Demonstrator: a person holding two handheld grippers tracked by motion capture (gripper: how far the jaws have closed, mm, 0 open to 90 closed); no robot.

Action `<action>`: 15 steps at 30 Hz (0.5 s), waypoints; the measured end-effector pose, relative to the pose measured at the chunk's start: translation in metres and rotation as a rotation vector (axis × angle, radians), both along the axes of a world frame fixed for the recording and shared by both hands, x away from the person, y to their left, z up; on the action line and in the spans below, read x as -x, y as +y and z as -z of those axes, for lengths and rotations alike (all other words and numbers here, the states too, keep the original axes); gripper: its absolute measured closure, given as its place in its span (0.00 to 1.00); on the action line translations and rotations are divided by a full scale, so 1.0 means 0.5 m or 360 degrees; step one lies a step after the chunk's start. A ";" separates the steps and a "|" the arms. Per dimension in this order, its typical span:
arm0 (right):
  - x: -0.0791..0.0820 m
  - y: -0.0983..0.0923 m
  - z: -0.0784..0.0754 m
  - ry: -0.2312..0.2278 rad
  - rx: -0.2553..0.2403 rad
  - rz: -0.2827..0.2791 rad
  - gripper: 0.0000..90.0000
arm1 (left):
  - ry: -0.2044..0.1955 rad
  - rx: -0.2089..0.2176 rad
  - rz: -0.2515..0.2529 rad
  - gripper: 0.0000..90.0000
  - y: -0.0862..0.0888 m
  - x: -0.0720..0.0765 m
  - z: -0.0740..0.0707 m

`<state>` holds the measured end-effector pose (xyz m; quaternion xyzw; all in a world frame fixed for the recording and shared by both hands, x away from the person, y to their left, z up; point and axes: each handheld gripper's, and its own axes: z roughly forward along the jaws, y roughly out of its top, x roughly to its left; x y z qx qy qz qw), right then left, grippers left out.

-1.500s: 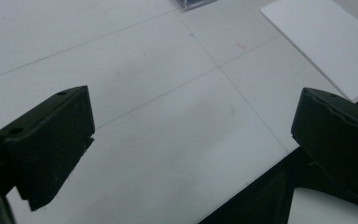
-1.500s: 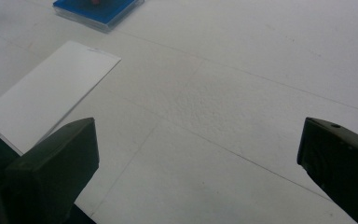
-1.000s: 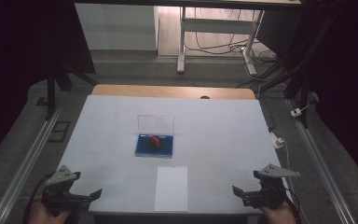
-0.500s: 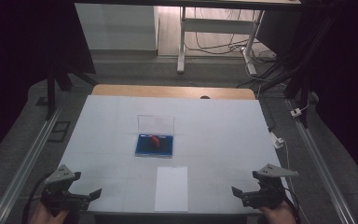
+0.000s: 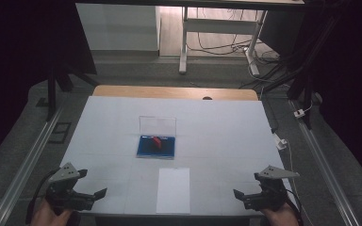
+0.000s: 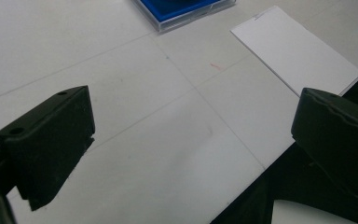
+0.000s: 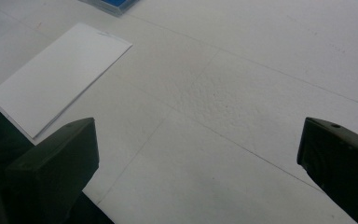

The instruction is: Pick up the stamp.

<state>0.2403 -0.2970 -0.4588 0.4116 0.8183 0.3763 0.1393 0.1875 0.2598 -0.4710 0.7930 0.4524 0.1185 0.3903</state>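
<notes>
A clear case with a blue base [image 5: 156, 147] lies open at the middle of the white table, its lid [image 5: 158, 126] standing upright behind it and a small red object [image 5: 156, 141] resting on the blue. A white sheet of paper [image 5: 173, 189] lies at the table's front edge. My left gripper [image 5: 94, 194] is held at the front left corner, open and empty. My right gripper [image 5: 238, 194] is held at the front right corner, open and empty too. The case's corner [image 6: 182, 10] and the paper [image 6: 296, 51] lie ahead of the left jaws. The paper [image 7: 58, 77] lies ahead of the right jaws.
The table [image 5: 226, 136] is covered in white with faint grid lines and a wooden strip [image 5: 174, 92] at its far edge. Metal rails [image 5: 26, 162] run along both sides. A white plug and cable [image 5: 281, 142] hang at the right edge. A frame stands beyond the table.
Nothing has visibly changed except a slight drift of both hands at the front edge.
</notes>
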 end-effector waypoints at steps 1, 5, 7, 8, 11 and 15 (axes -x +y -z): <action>0.000 0.001 0.000 0.0000 0.0000 -0.0001 0.00 | -0.0014 -0.0002 0.0016 0.00 -0.005 -0.004 -0.001; 0.000 0.001 0.000 0.0000 0.0005 -0.0007 0.00 | -0.0025 0.0057 0.0060 0.00 -0.014 -0.009 -0.005; 0.000 0.001 0.000 0.0000 0.0004 -0.0008 0.00 | -0.0024 0.0072 0.0072 0.00 -0.017 -0.011 -0.007; 0.000 0.001 0.000 0.0002 0.0003 -0.0010 0.00 | -0.0022 0.0075 0.0078 0.00 -0.020 -0.013 -0.008; 0.000 0.001 0.000 0.0005 0.0002 -0.0010 0.00 | -0.0017 0.0072 0.0087 0.00 -0.028 -0.020 -0.009; 0.000 0.001 0.000 0.0007 0.0000 -0.0012 0.00 | -0.0001 0.0069 0.0101 0.00 -0.040 -0.034 -0.009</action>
